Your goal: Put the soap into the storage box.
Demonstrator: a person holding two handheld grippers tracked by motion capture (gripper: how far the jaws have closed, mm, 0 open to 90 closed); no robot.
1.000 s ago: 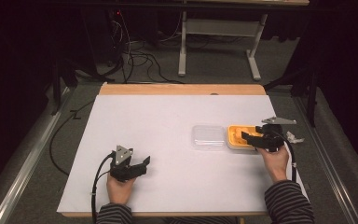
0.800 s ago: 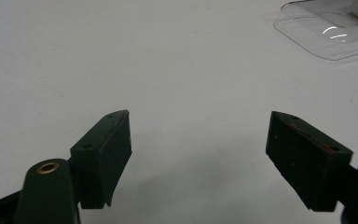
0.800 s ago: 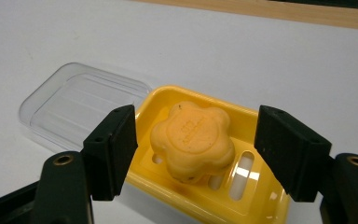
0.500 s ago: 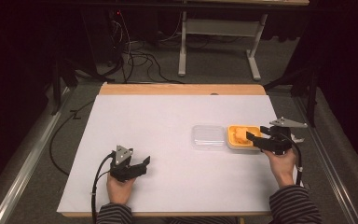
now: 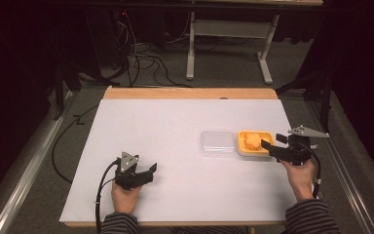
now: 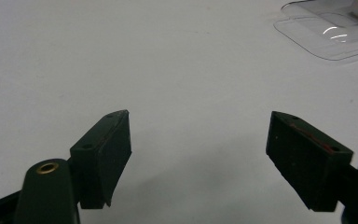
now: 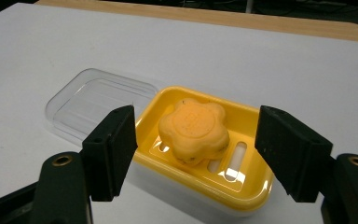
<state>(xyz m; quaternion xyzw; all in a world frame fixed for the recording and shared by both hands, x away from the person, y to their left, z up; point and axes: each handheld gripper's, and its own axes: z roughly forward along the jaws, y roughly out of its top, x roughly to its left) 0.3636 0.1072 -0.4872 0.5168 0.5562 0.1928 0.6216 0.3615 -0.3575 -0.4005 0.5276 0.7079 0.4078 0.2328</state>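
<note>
The right gripper [image 5: 269, 147] hangs at the right end of the yellow soap dish [image 7: 249, 184], its jaws spread apart with nothing between the pads — they have just been opening a little. Seen along those jaws, the flower-shaped orange soap [image 7: 193, 129] sits in the dish on the slotted tray, untouched, a bit toward the side nearest the clear lid [image 7: 93, 100]. That lid lies flat on the table just beside the dish, on its left as I look down from above, the two edges touching or nearly so.

The left gripper [image 5: 148, 171] rests well apart from all this, low over the white tabletop [image 5: 175, 126] near the front edge, held in the person's left hand [image 5: 124, 197]. Its jaws stand wide and released — bare table between them, and a corner of the clear lid far ahead.
</note>
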